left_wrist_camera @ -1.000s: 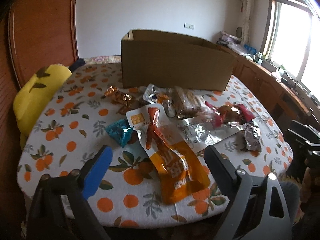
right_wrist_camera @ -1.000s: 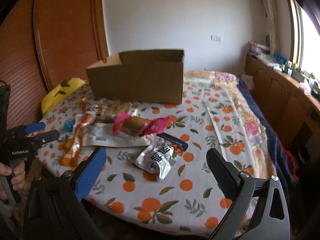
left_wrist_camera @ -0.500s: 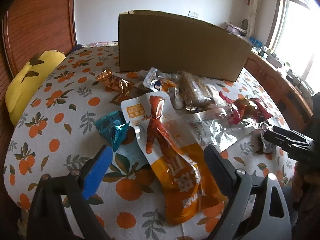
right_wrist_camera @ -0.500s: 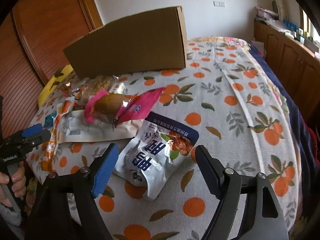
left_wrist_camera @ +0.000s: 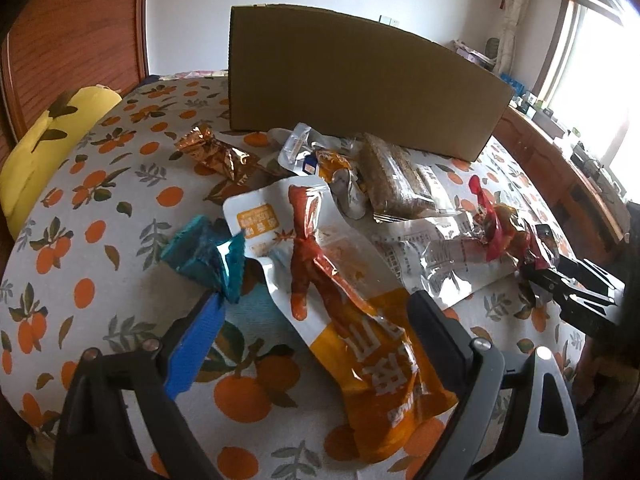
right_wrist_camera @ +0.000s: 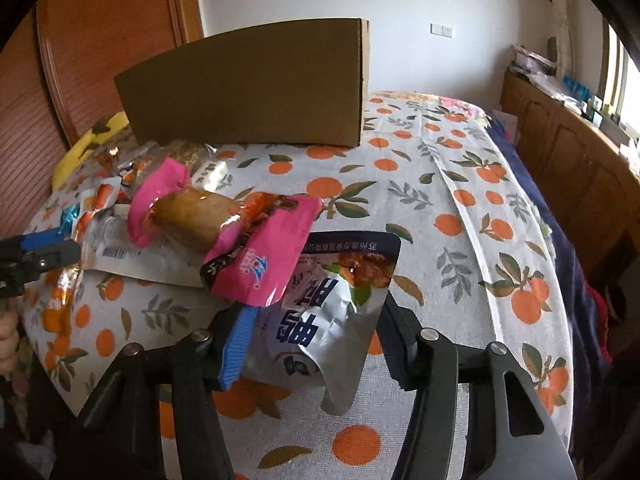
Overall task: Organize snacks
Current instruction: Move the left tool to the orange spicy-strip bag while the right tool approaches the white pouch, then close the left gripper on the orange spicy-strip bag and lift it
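A big brown cardboard box (left_wrist_camera: pixel 352 92) stands at the far side of a bed with an orange-print cloth (left_wrist_camera: pixel 100 264). The snacks lie in a heap just in front of the box.

The left gripper (left_wrist_camera: pixel 316 320) hangs low over the near edge. Its two fingers are spread wide and hold nothing. Between them lies a long orange and white pouch (left_wrist_camera: pixel 360 320). A small teal candy packet (left_wrist_camera: pixel 208 256) sits just past the blue finger pad (left_wrist_camera: pixel 196 344), very close to its tip. Farther off lie a shiny copper wrapper (left_wrist_camera: pixel 216 156) and a clear pack with a brown grain bar (left_wrist_camera: pixel 396 180).

The right gripper (right_wrist_camera: pixel 312 340) is over on the right. Its fingers are spread too, one on each side of a silver and blue bag (right_wrist_camera: pixel 332 316). I cannot tell if the pads touch the bag. A pink pack with a brown snack inside (right_wrist_camera: pixel 224 232) lies on the bag's far left corner, partly over it.

A yellow pillow (left_wrist_camera: pixel 48 140) rests at the far left, by the wooden headboard (left_wrist_camera: pixel 72 32).
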The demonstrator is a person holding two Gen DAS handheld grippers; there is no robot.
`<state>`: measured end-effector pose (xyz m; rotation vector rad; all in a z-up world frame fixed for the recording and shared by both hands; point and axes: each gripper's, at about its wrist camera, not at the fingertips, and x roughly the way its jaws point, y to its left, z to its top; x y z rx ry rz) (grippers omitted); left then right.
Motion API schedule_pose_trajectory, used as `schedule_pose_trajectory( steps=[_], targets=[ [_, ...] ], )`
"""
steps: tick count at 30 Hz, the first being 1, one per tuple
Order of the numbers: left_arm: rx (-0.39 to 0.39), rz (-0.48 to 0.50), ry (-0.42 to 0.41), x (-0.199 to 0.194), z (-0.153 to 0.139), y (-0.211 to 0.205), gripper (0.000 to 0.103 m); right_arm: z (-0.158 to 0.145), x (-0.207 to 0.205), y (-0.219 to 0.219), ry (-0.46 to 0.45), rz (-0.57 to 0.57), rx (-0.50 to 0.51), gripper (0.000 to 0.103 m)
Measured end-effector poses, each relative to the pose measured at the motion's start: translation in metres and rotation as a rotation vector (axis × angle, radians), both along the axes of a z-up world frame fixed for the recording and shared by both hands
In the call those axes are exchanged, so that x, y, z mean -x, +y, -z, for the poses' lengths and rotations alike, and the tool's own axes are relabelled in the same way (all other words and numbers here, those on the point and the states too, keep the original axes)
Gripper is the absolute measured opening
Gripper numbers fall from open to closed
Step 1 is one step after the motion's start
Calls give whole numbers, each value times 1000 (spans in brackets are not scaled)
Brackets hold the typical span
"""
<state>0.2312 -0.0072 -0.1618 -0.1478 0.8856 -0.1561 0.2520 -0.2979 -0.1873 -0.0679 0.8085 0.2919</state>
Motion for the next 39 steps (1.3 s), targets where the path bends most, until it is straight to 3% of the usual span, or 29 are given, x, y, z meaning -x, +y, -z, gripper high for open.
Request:
schedule_pose_trajectory(
  steps=[8,24,27,29,32,36,39],
  targets=[
    [49,-21,7,-10,-3,0,93,1,2,4,-22,-7,33,56],
    [-43,8,66,-17,3,-12,94,2,2,6,-44,-12,51,56],
    [-63,35,80,-12,2,-13,89,2,3,7,-49,-17,55,56],
    [-86,48,83,-9,1,-14,74,2,4,7,-54,-18,56,56],
    [-99,58,94,-6,-2,-12,60,2,4,7,-59,-21,59,56],
    [-78,38,101,-8,-3,-7,59,2,3,6,-56,-24,53,56],
    [-89,33,102,-12,-2,-9,65,2,4,6,-57,-27,53,56]
  ],
)
